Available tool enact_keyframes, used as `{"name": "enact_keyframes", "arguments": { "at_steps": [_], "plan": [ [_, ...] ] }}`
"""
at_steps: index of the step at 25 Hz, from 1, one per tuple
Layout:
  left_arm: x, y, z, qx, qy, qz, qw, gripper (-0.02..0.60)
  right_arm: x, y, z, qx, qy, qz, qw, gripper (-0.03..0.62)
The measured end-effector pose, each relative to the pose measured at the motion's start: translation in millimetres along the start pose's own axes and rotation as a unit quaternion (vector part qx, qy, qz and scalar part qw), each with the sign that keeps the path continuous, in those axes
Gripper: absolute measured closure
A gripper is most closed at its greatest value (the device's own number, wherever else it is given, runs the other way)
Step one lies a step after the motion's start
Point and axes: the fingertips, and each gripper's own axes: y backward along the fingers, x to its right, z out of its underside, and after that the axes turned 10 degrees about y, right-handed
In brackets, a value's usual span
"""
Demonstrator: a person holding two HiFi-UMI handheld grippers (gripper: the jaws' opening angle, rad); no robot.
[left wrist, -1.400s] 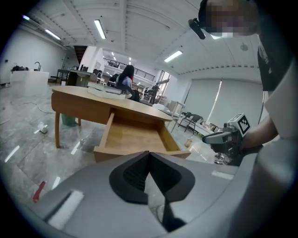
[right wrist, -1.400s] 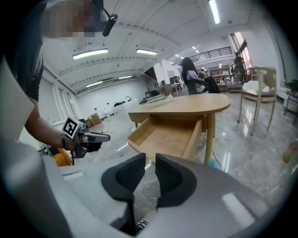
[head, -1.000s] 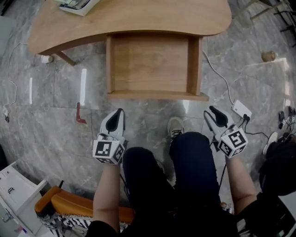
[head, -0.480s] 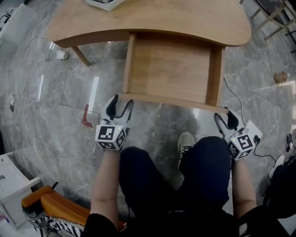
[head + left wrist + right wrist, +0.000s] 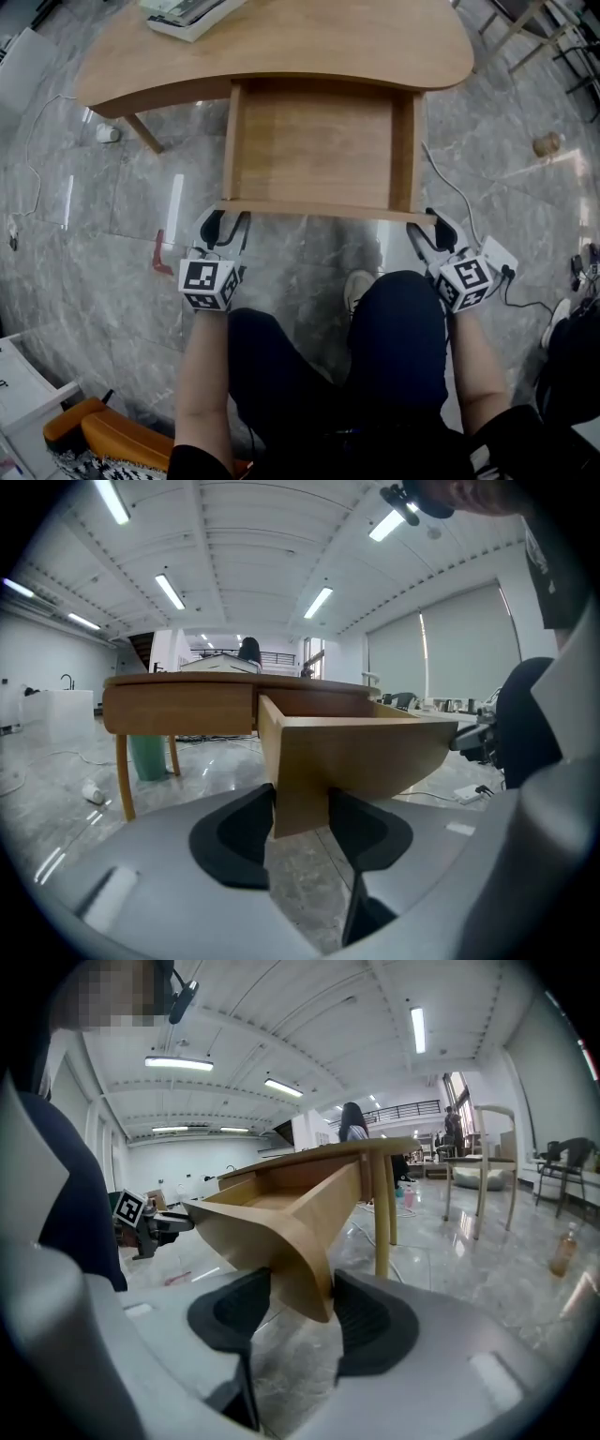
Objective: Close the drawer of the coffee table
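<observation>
The wooden coffee table (image 5: 281, 42) has its drawer (image 5: 319, 150) pulled far out toward me, and it looks empty. Its front panel (image 5: 323, 210) runs between my two grippers. My left gripper (image 5: 226, 221) straddles the panel's left corner (image 5: 300, 780). Its jaws are closing, and both pads (image 5: 246, 832) look to meet the wood. My right gripper (image 5: 429, 227) straddles the right corner (image 5: 305, 1274). Its jaws stand wide, with the pads (image 5: 367, 1321) close beside the wood and not clearly pressing on it.
A white flat box (image 5: 187, 14) lies on the tabletop's far left. On the marble floor are a red tool (image 5: 161, 255), a white power strip (image 5: 499, 255) with its cable, a brown bottle (image 5: 546, 143) and a small white roll (image 5: 106, 134). The person's legs and a shoe (image 5: 356, 286) are right behind the drawer.
Both grippers moved forward and down from in front of the knees to the drawer's front corners. Their jaws, narrow a second ago, spread and now straddle the panel.
</observation>
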Motion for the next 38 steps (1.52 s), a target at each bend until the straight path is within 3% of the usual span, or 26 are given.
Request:
{"name": "enact_keyframes", "arguments": {
  "at_steps": [16, 38],
  "plan": [
    [9.1, 5.3, -41.9, 0.035, 0.024, -0.016, 0.9990, 0.387, 13.2, 15.6, -41.7, 0.011, -0.007, 0.021, 1.000, 0.396],
    [-25.0, -97.8, -97.3, 0.036, 0.030, -0.040, 0.9981, 0.388, 91.2, -66.8, -93.3, 0.013, -0.016, 0.051, 0.998, 0.393]
  ]
}}
